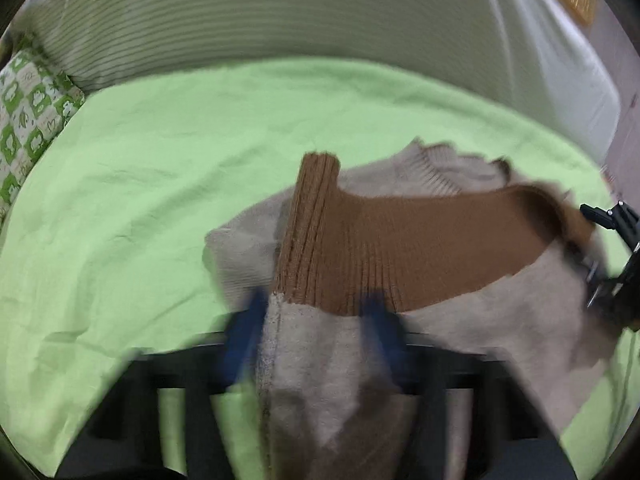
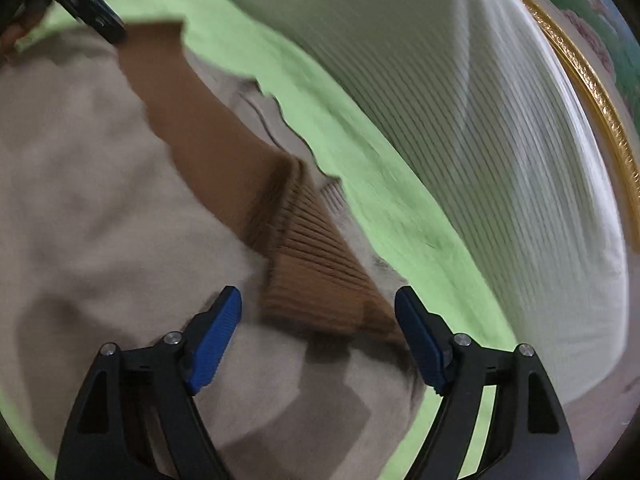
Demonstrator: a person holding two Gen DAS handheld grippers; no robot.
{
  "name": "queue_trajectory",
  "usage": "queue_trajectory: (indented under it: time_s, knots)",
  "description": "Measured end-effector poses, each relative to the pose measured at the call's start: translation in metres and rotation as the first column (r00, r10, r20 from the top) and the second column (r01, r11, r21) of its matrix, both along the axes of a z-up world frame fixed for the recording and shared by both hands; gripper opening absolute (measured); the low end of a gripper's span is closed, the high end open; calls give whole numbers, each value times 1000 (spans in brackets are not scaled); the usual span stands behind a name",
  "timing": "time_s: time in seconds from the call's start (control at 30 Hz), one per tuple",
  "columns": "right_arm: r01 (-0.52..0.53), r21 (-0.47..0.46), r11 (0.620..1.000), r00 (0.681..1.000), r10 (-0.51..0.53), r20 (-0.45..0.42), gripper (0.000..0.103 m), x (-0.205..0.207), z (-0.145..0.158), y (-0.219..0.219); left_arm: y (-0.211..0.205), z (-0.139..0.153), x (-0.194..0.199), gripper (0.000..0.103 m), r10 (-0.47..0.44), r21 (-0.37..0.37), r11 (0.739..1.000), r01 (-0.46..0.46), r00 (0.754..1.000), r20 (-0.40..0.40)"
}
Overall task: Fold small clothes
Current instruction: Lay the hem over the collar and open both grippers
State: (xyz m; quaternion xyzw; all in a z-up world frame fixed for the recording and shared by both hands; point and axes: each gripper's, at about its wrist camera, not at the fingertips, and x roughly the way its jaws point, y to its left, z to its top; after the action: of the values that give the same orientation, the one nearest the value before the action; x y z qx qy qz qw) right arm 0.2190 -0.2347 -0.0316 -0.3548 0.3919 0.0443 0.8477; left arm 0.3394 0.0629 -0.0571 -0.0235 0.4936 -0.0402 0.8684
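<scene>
Two tongs work one sweater (image 1: 400,248), a beige knit with a brown ribbed band, lying on the green sheet (image 1: 140,184) of the bed; your left tongs (image 1: 316,320) are blurred, beige fabric bunched between the blue pads (image 1: 244,340), so you cannot tell whether they grip; your right tongs (image 2: 320,320) stand wide, jaws apart over the brown cuff (image 2: 320,276), gripping nothing; a striped white pillow (image 2: 480,120) lies beyond the sweater.
</scene>
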Motion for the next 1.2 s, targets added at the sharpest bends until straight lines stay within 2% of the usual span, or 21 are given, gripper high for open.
queue_trajectory:
  time_s: [0.03, 0.07, 0.13, 0.17, 0.27, 0.33, 0.37, 0.4, 0.47, 0.5, 0.53, 0.57, 0.6, 0.63, 0.67, 0.7, 0.73, 0.8, 0.9, 1.1, 1.2]
  knots:
    - [17, 62, 998, 1000, -16, -18, 32, 6, 3, -7, 0, 1, 1, 19, -2, -6, 1000, 2, 1000, 5]
    - [54, 126, 991, 998, -50, -31, 11, 14, 8, -15, 3, 3, 0, 13, 3, -19, 1000, -2, 1000, 20]
    - [118, 269, 956, 993, -119, -13, 11, 28, 27, -38, 8, 11, -1, 10, 15, -39, 999, -13, 999, 51]
    - [136, 306, 942, 990, -142, -1, 10, 33, 33, -46, 10, 16, 0, 9, 22, -41, 999, -20, 997, 72]
    - [233, 440, 867, 963, -270, 22, 10, 59, 55, -73, 9, 23, 13, 9, 57, -8, 998, -56, 991, 121]
    - [293, 459, 839, 943, -333, 7, 10, 76, 53, -83, 11, 17, 24, 8, 81, 13, 996, -83, 990, 117]
    - [325, 433, 841, 932, -363, 5, 10, 86, 47, -85, 10, 10, 30, 9, 89, 20, 996, -92, 991, 97]
    - [365, 409, 837, 920, -391, -21, 11, 97, 38, -87, 9, 0, 35, 9, 108, 50, 992, -111, 992, 73]
    - [471, 374, 799, 882, -437, -177, 15, 117, 7, -98, 7, -8, 38, 12, 113, 68, 991, -116, 992, 49]
    - [501, 378, 779, 866, -455, -208, 17, 119, -3, -104, 5, -7, 37, 17, 114, 75, 990, -117, 992, 48]
    - [503, 394, 770, 864, -466, -191, 22, 116, -3, -108, 6, -2, 33, 18, 122, 71, 989, -126, 991, 56]
    - [501, 405, 765, 863, -479, -164, 37, 112, 0, -111, 6, 2, 30, 23, 123, 61, 990, -126, 991, 59]
    - [507, 401, 763, 855, -502, -127, 49, 106, 6, -113, 7, 9, 23, 32, 121, 47, 991, -124, 991, 62]
    - [525, 384, 760, 840, -536, -86, 74, 100, 13, -114, 9, 16, 16, 39, 126, 48, 990, -130, 990, 69]
    - [525, 385, 759, 829, -558, -31, 78, 91, 23, -117, 10, 23, 6, 54, 138, 57, 988, -143, 987, 82]
    - [512, 400, 760, 829, -560, 3, 78, 82, 32, -119, 11, 28, -1, 59, 144, 59, 987, -150, 985, 91]
    - [503, 417, 757, 829, -559, 14, 78, 74, 41, -122, 13, 35, -14, 59, 148, 49, 987, -154, 984, 103]
    - [478, 487, 732, 842, -540, -15, 78, 53, 57, -129, 17, 41, -35, 64, 160, 13, 987, -163, 982, 103]
    - [448, 539, 713, 859, -511, -38, 78, 22, 65, -125, 22, 43, -68, 70, 207, -44, 978, -203, 974, 92]
    - [439, 599, 670, 871, -481, -101, 78, -44, 45, -99, 25, 15, -129, 74, 274, -166, 948, -273, 962, -15]
    - [409, 600, 687, 887, -455, -84, 78, -75, 41, -84, 19, -1, -153, 74, 308, -196, 929, -313, 950, -55]
